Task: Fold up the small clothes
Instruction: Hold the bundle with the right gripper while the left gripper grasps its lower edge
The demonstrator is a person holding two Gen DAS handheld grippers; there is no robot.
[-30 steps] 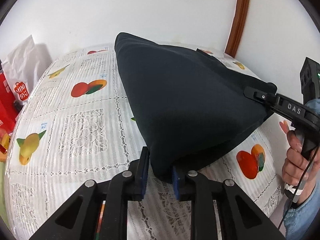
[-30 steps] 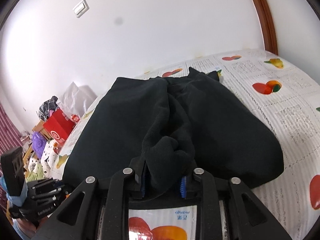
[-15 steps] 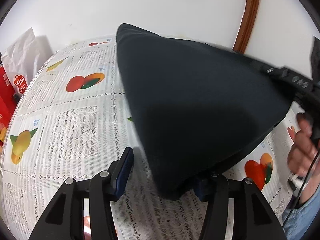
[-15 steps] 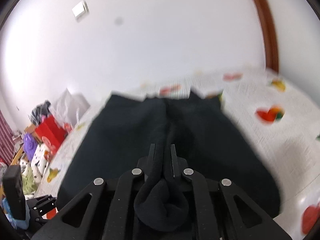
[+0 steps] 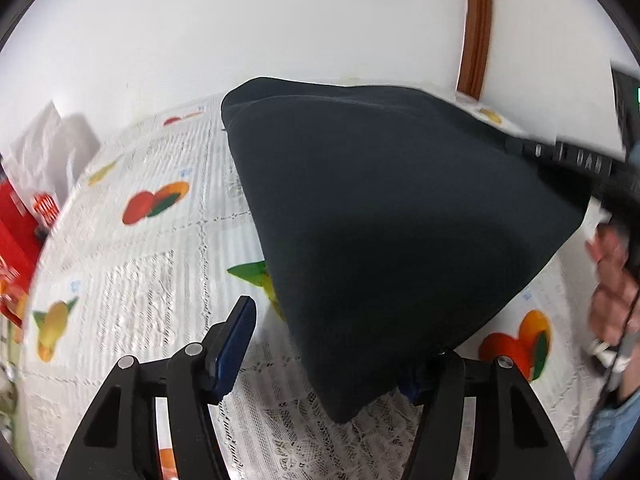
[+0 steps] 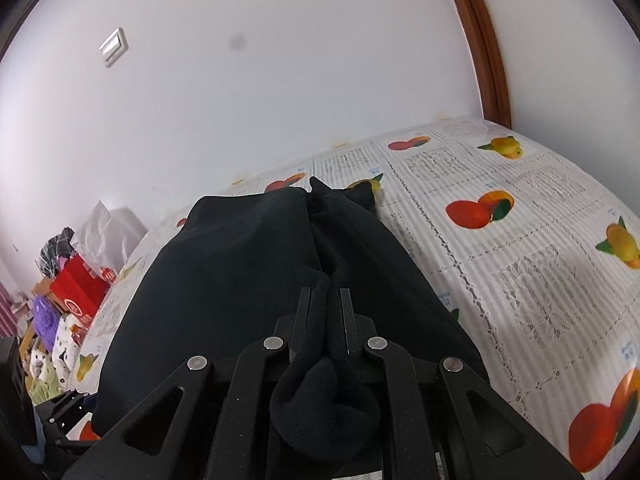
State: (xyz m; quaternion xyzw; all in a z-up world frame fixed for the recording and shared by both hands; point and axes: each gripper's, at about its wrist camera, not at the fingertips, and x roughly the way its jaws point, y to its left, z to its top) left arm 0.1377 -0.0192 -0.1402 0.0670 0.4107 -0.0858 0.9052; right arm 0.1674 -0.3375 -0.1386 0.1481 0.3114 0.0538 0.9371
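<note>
The left tongs point(image 5: 328, 344) have just been opening, releasing the black garment point(image 5: 380, 216) corner at 6 o'clock; the right tongs point(image 6: 325, 316) stay clamped on it, so the fold continues one-handed.

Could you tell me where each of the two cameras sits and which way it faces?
Left wrist: on the left gripper, looking down its open fingers at the dark garment; a hand shows at right.
Right wrist: on the right gripper, shut on the garment, facing the wall.
Shared: garment, fruit-print tablecloth, red bag.
</note>
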